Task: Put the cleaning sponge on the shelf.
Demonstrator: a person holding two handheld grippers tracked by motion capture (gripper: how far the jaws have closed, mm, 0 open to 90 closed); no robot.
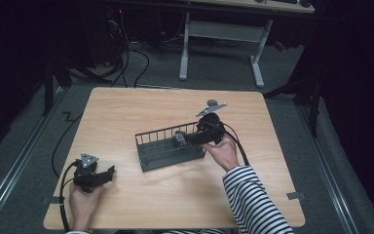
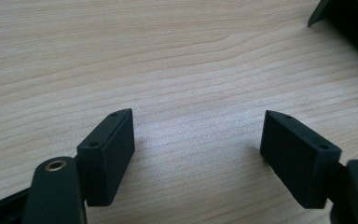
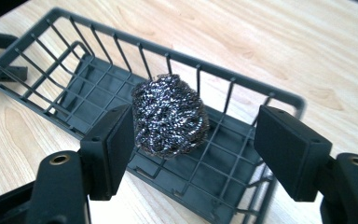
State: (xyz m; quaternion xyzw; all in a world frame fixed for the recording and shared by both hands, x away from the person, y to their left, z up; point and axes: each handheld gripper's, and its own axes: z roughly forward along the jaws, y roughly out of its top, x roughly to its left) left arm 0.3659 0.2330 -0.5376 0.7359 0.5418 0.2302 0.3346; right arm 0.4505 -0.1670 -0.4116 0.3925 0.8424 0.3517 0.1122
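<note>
A dark grey wire basket (image 1: 173,157) sits at the middle of the wooden table (image 1: 175,200). Over its right end a steel wool scourer (image 1: 179,140) lies between the jaws of my right gripper (image 1: 185,139). In the right gripper view the scourer (image 3: 170,114) rests against the left pad (image 3: 116,140), with a clear gap to the right pad (image 3: 289,149), above the basket (image 3: 98,32) floor. My right gripper (image 3: 193,114) is open. My left gripper (image 1: 108,173) lies near the table's front left, open (image 2: 196,114) over bare wood with nothing between its pads.
A dark corner (image 2: 349,18) of something shows at the top right of the left gripper view. Behind the table stand a white desk frame (image 1: 221,29) and floor cables (image 1: 126,58). A striped sleeve (image 1: 253,200) crosses the table's front right.
</note>
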